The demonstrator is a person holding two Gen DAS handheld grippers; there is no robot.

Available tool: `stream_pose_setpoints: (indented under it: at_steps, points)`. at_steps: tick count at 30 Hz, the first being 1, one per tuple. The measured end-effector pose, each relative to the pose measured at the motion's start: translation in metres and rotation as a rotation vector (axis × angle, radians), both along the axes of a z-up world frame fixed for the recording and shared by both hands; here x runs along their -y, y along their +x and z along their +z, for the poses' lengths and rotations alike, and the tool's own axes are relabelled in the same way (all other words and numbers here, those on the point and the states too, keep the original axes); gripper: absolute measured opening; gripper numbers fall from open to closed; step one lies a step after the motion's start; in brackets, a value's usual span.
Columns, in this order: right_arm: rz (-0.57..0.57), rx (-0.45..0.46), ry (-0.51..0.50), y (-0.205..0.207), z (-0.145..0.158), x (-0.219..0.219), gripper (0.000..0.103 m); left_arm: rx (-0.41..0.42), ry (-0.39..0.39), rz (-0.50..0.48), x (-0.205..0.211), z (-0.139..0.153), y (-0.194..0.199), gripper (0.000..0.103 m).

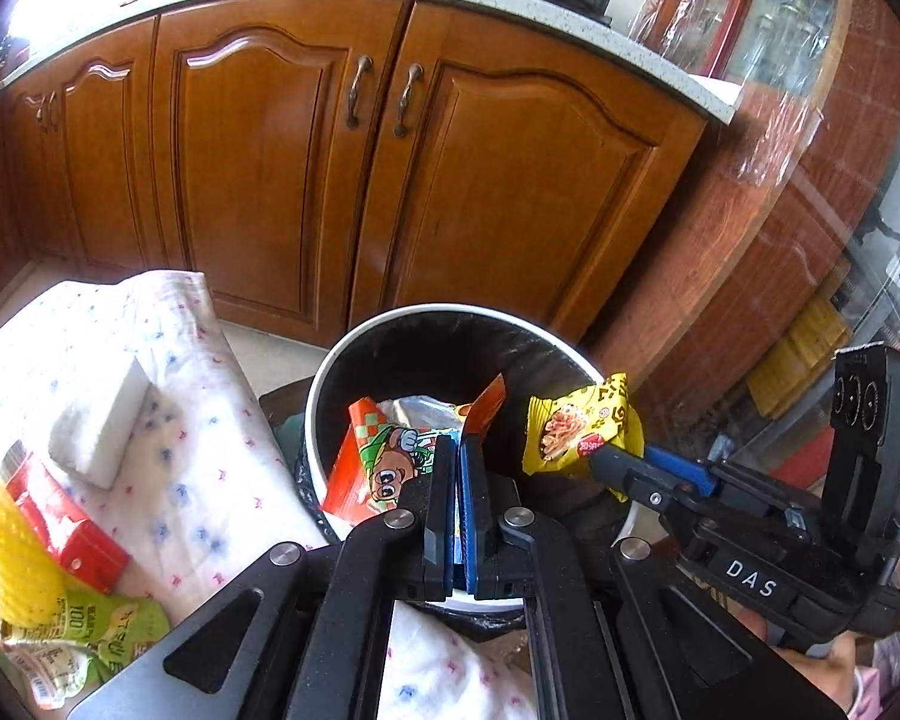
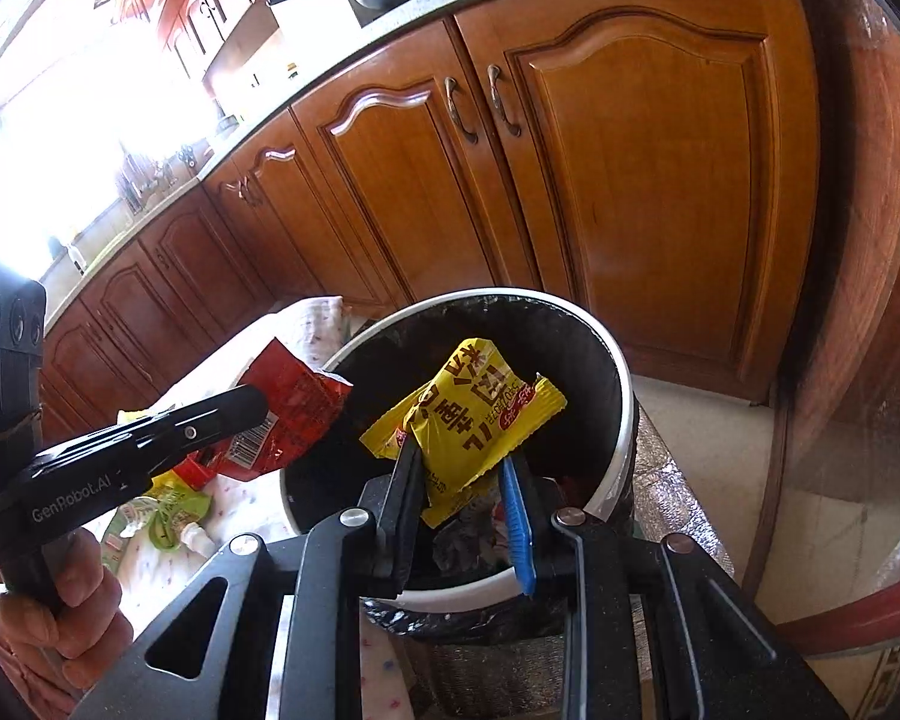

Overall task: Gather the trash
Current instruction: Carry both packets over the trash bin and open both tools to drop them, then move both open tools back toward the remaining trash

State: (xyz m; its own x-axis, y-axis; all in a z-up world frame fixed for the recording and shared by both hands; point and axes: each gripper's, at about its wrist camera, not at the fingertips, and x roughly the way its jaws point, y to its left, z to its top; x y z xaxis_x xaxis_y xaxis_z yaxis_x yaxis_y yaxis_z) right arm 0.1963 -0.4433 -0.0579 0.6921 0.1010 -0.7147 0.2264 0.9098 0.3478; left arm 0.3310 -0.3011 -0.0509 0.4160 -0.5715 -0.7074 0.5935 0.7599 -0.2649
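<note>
A white trash bin with a black liner stands by the cloth-covered table; it also shows in the right wrist view. My left gripper is shut on an orange-red cartoon snack wrapper and holds it over the bin's mouth; in the right wrist view the gripper holds the wrapper's red back. My right gripper is shut on a yellow noodle-snack packet above the bin; the left wrist view shows that gripper and packet at the bin's right rim.
On the floral cloth lie a white sponge block, a red box, a yellow netted object and green sachets. Wooden cabinet doors stand behind the bin. A plastic-wrapped round table edge is at right.
</note>
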Motion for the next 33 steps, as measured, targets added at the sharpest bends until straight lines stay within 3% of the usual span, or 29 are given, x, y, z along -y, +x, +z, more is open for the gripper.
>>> stream_pose_setpoints:
  at_steps: [3, 6, 8, 10, 15, 20, 33]
  points:
    - [0.001, -0.011, 0.0, 0.003, -0.002, 0.004, 0.026, -0.019, 0.006, -0.01, 0.005, -0.005, 0.004, 0.003]
    - [-0.001, -0.016, 0.004, 0.008, -0.004, 0.007, 0.029, -0.041, -0.003, -0.007, 0.006, -0.007, 0.008, 0.025]
    - [-0.01, -0.017, 0.009, 0.008, -0.006, 0.009, 0.045, -0.033, -0.013, 0.003, 0.003, -0.006, 0.007, 0.047]
    - [-0.017, -0.013, 0.009, 0.007, -0.007, 0.011, 0.047, -0.033, -0.026, 0.013, 0.0, -0.005, 0.006, 0.053]
    - [-0.031, 0.012, 0.035, -0.001, -0.005, 0.011, 0.054, -0.024, -0.053, 0.045, -0.023, -0.003, -0.007, 0.057]
    - [-0.051, 0.068, 0.075, -0.019, -0.001, 0.004, 0.081, -0.021, -0.071, 0.106, -0.055, -0.007, -0.025, 0.062]
    - [-0.03, 0.118, 0.149, -0.056, -0.004, -0.049, 0.086, -0.009, -0.074, 0.249, -0.153, -0.008, -0.085, 0.062]
